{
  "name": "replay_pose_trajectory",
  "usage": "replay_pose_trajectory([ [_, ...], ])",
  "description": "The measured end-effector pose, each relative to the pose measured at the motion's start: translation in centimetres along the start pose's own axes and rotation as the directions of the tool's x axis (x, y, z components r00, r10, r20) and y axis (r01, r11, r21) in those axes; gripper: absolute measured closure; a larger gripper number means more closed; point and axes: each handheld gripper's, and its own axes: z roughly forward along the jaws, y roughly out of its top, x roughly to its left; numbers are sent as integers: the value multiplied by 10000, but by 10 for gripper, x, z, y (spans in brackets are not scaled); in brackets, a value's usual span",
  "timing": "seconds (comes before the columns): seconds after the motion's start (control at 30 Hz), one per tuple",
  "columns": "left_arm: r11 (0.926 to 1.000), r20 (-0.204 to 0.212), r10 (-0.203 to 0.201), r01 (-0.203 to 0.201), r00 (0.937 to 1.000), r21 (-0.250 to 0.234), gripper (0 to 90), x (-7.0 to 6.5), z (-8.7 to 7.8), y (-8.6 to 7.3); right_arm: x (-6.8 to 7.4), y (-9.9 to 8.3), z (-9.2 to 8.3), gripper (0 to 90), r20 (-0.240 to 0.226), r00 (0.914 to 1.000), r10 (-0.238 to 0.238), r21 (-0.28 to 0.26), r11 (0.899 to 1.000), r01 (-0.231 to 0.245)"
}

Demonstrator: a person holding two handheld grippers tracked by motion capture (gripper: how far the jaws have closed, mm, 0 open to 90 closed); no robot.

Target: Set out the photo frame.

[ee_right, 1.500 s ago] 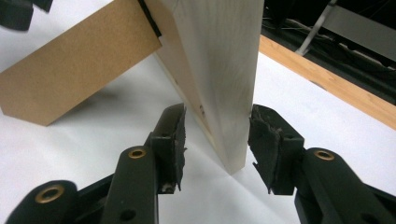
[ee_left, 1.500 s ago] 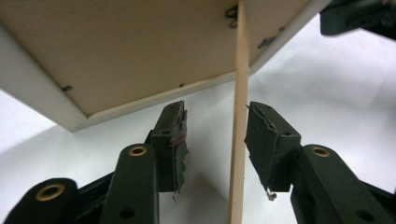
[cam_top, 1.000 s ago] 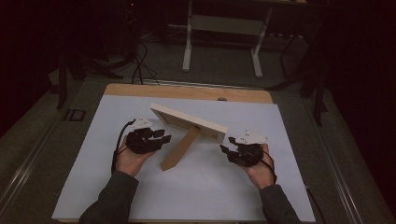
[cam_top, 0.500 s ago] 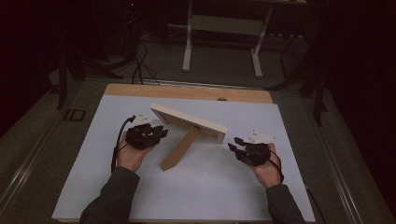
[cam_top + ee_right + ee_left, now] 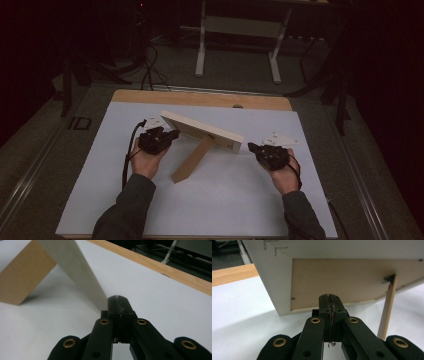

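The white table [image 5: 210, 210] carries a picture frame [image 5: 200, 131] that stands near its middle, leaning on a wooden back leg [image 5: 192, 160]. The long axis of the frame runs across the table, from the far left down to the near right, and its back side looks toward the person.

The left gripper [image 5: 170, 136] sits just beside the left end of the frame. In the left gripper view the brown back board [image 5: 337, 280] is straight ahead of the jaws and a little above them, and the thin leg [image 5: 388, 307] goes down at the right. The left gripper [image 5: 329, 295] is clenched, with nothing between the pads; its jaws have just been closing.

The right gripper [image 5: 252, 147] is near the right end of the frame but apart from it, with a strip of bare table between. In the right gripper view the white edge of the frame [image 5: 75, 270] lies ahead and to the left of the jaws. The right gripper [image 5: 117, 297] is also clenched on nothing, and it too has just been closing.

I judge that the left hand is the nearer one, so a push or a grasp there needs only a short reach forward
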Motion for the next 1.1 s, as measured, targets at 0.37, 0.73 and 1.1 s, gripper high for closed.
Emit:
replay_pose_trajectory([
  [0.37,9992,-77,382,-381,9992,144,900,-6,8,5,-6,14,19,900,-539,9956,772,-280,9965,-788],
  [0.73,9990,-95,409,-407,9991,186,900,-7,13,7,-6,19,26,900,-876,9919,925,-245,9952,-950],
  [1.1,9989,42,416,-417,9991,196,900,-13,20,8,-8,20,29,900,-1087,9892,979,-167,9948,-1003],
])
